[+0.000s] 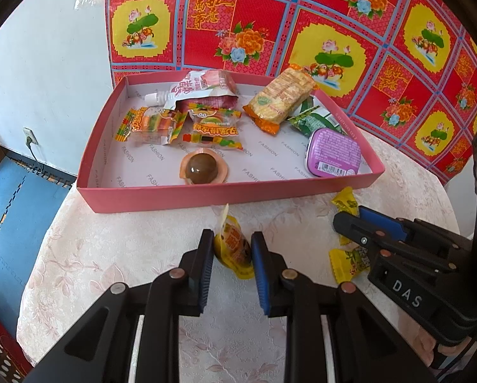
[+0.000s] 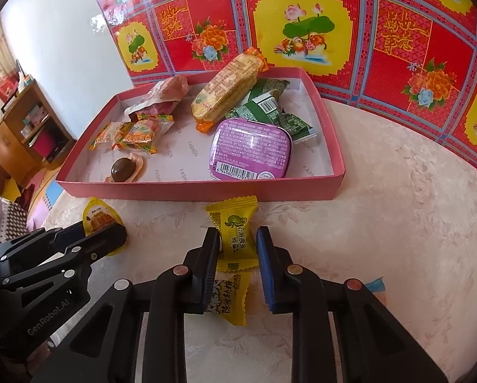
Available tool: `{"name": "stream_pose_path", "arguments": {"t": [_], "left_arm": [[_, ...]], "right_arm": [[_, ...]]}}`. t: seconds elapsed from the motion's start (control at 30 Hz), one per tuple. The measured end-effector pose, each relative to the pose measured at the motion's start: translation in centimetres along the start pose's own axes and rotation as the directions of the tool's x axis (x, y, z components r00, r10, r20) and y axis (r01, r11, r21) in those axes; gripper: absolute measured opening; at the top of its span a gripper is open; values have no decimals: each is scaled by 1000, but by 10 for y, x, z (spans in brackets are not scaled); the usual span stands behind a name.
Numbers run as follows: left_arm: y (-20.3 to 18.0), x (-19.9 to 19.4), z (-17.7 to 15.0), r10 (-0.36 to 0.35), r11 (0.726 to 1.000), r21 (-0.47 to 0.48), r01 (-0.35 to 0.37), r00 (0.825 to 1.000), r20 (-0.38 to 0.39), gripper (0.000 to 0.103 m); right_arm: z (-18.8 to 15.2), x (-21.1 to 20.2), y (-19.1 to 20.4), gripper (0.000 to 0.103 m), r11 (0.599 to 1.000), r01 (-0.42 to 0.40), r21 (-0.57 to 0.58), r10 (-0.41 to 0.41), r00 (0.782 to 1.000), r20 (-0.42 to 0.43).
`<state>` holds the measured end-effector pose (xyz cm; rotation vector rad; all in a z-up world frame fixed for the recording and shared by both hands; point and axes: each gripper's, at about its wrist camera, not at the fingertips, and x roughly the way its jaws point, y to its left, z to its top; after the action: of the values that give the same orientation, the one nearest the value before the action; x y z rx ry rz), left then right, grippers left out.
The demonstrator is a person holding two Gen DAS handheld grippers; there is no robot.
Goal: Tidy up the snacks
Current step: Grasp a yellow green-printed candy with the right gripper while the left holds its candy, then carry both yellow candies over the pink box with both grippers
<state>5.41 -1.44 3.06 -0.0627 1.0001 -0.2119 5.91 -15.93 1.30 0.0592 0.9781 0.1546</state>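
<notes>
A pink tray point(image 1: 162, 196) point(image 2: 206, 191) on the round table holds several snacks: a purple tin point(image 1: 332, 153) point(image 2: 251, 148), a cracker pack point(image 1: 281, 95) point(image 2: 225, 89), burger gummies point(image 1: 155, 124) and a brown jelly cup point(image 1: 203, 167) point(image 2: 123, 169). My left gripper point(image 1: 232, 242) point(image 2: 104, 233) is open around a small yellow jelly packet point(image 1: 233, 249) point(image 2: 96, 215) on the table. My right gripper point(image 2: 238, 239) point(image 1: 350, 220) is open around a yellow candy point(image 2: 235, 233). A second yellow candy point(image 2: 232, 300) point(image 1: 345, 263) lies beneath it.
A red and yellow patterned sheet point(image 1: 302, 32) covers the wall behind the tray. The table's pale floral cloth point(image 2: 398, 223) has bare room to the right. A wooden shelf point(image 2: 25, 121) stands left, and blue floor mats point(image 1: 12, 210) lie below the table edge.
</notes>
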Motion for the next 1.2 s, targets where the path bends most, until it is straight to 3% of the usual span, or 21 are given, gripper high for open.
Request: {"name": "stream_pose_path", "arguments": {"t": [0.53, 1.2], "left_arm": [[-1, -11, 5, 0, 1000, 2, 0, 1000, 24, 25], [-5, -30, 23, 9, 1000, 7, -10, 996, 85, 25]], "right_arm": [[-2, -7, 0, 21, 1000, 15, -13, -14, 999, 51], [5, -44, -7, 20, 999, -44, 4, 42, 987, 157]]}}
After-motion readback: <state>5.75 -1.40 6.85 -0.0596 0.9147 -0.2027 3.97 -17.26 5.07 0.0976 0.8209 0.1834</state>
